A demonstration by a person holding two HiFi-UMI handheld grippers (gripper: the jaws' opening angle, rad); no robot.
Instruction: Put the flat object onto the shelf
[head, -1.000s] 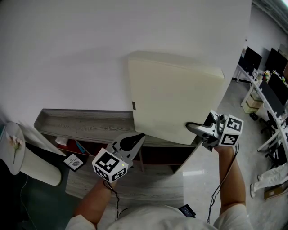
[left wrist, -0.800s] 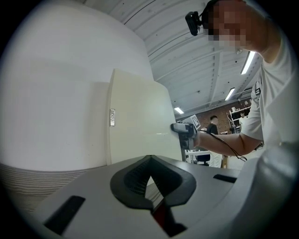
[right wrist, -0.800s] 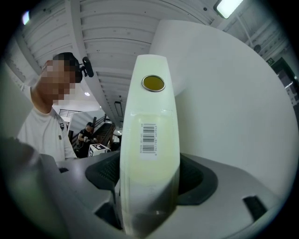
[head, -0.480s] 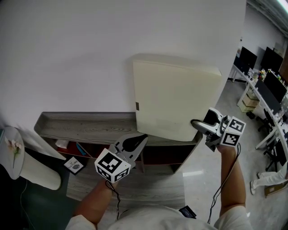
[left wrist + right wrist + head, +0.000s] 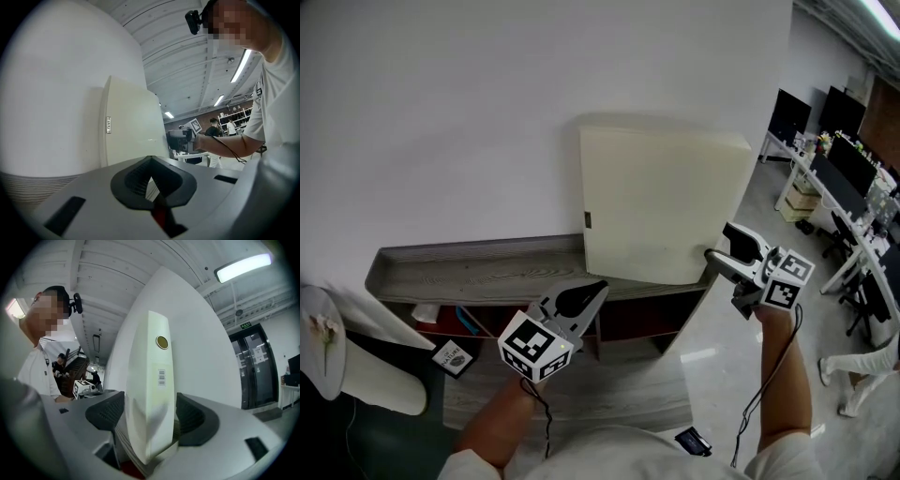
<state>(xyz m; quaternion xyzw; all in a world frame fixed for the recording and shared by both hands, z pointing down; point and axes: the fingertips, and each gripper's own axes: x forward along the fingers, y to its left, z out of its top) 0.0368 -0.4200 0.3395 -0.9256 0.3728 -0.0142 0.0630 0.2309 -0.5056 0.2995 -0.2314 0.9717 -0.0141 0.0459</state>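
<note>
The flat object (image 5: 661, 206) is a large cream panel that stands upright on the top of the grey wooden shelf (image 5: 478, 267), its back against the white wall. My right gripper (image 5: 724, 246) holds the panel's lower right corner. In the right gripper view the flat object (image 5: 150, 394) shows edge-on, with a barcode label, and fills the gap between the two pads of the right gripper (image 5: 151, 416). My left gripper (image 5: 592, 289) hovers in front of the shelf, below the panel's left corner, shut and empty. In the left gripper view the flat object (image 5: 129, 131) stands beyond the left gripper (image 5: 151, 164).
A white round thing (image 5: 323, 342) stands at the far left. Below the shelf top lie small items, including a card (image 5: 455, 356). Desks with monitors (image 5: 834, 159) fill the room at the right. A dark object (image 5: 694, 439) lies on the floor near my feet.
The panel has turned from a tilt to stand square against the wall. My right gripper has shifted slightly right with it. The left gripper has hardly moved.
</note>
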